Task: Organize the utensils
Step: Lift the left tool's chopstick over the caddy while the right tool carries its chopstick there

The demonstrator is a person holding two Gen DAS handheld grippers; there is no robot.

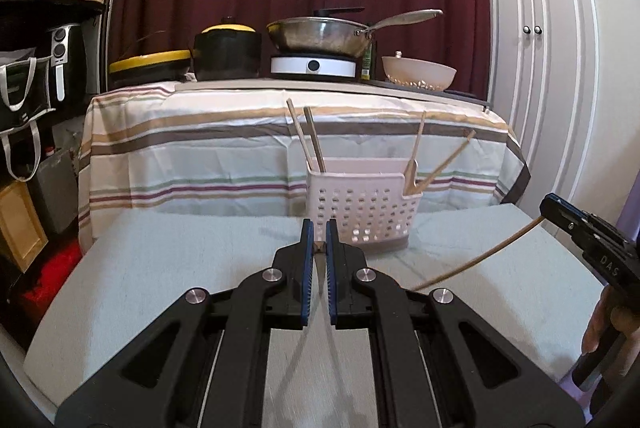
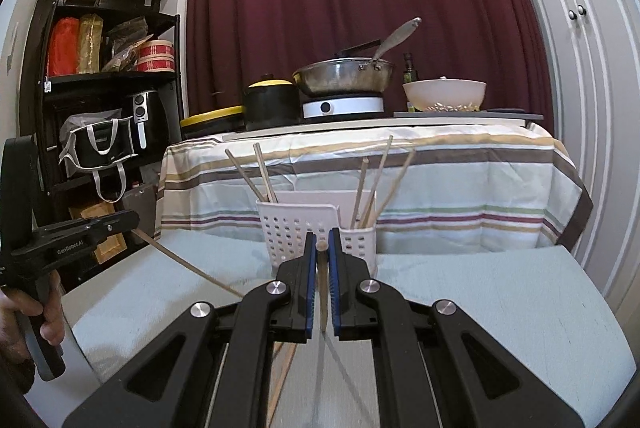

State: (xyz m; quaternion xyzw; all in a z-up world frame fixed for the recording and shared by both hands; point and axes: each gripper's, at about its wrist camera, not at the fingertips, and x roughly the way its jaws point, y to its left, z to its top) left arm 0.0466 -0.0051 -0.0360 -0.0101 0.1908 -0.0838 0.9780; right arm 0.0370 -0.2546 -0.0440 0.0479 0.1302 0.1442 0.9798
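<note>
A white perforated utensil holder (image 1: 360, 212) (image 2: 288, 228) stands on the pale grey table top (image 1: 160, 268), with several wooden chopsticks (image 1: 312, 144) (image 2: 262, 176) leaning in its compartments. My left gripper (image 1: 319, 228) hangs just in front of the holder, shut on a brown chopstick (image 1: 319, 247) that runs back under the fingers. From the right wrist view the left gripper (image 2: 132, 218) shows at the left with its chopstick (image 2: 188, 264) slanting down. My right gripper (image 2: 322, 238) is shut on a lighter chopstick (image 2: 321, 284) close to the holder; that right gripper (image 1: 548, 206) and its chopstick (image 1: 480, 260) show at the right edge.
Behind the holder is a table under a striped cloth (image 1: 200, 148) carrying a steel pan (image 1: 320, 36) on an induction cooker, black pots and a white bowl (image 1: 418, 72). A dark shelf (image 2: 100, 88) stands left, white cupboard doors (image 1: 540, 68) right. A hand (image 2: 24, 312) grips the left handle.
</note>
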